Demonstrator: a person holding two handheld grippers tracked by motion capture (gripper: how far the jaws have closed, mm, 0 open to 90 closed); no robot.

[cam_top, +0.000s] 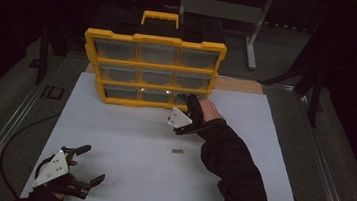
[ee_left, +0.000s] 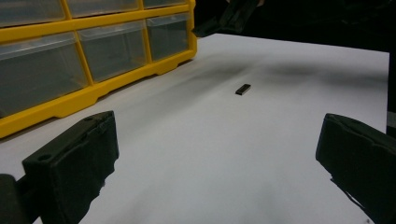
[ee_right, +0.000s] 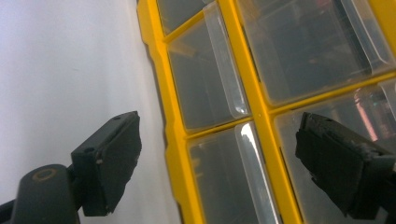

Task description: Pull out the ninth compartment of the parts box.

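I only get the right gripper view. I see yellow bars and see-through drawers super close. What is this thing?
Observer: A yellow drawer organizer standing upright on the white table, nine clear drawers in three rows, with a carry handle on top.
Operator: Which drawer am I at?
Observer: The right gripper is at the bottom row, right-hand drawer.
Operator: Anything else on the table?
Observer: A small dark flat piece lies behind your hand, in the open.
Operator: Where's my other gripper?
Observer: The left gripper waits near the table's front left corner, fingers open.
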